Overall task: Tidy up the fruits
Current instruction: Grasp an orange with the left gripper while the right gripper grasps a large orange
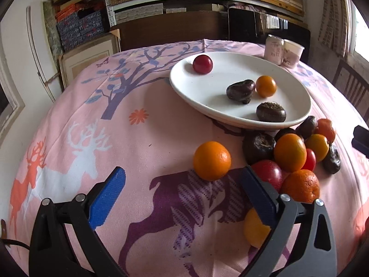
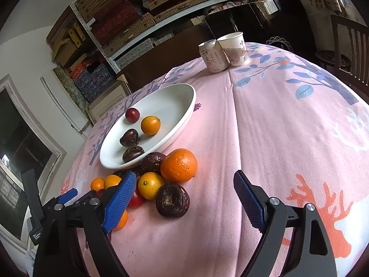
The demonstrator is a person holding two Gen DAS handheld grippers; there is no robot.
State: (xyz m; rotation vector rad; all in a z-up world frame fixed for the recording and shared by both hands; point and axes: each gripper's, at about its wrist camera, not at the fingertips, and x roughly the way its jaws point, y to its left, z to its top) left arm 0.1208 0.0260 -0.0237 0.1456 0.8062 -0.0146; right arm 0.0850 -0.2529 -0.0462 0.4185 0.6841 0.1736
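Note:
A white plate (image 1: 184, 87) (image 2: 170, 106) holds a red fruit (image 1: 202, 64), a small orange fruit (image 1: 266, 86) and two dark brown chestnut-like fruits (image 1: 241, 90). Loose fruits are heaped on the pink cloth in front of it (image 1: 290, 152). My left gripper (image 1: 184, 184) is open, and a lone orange (image 1: 211, 161) lies just beyond its fingertips, untouched. My right gripper (image 2: 184, 175) is open too. A dark brown fruit (image 2: 172, 200) lies on the cloth between its fingers, nearer the left one, with no pad on it. A big orange (image 2: 179, 165) sits just ahead.
A drink can (image 2: 213, 56) and a paper cup (image 2: 235, 48) stand at the table's far edge. A wooden chair (image 2: 350, 46) is at the right. Shelves of stacked boxes fill the back wall. The left gripper's blue finger (image 2: 68, 195) shows beside the heap.

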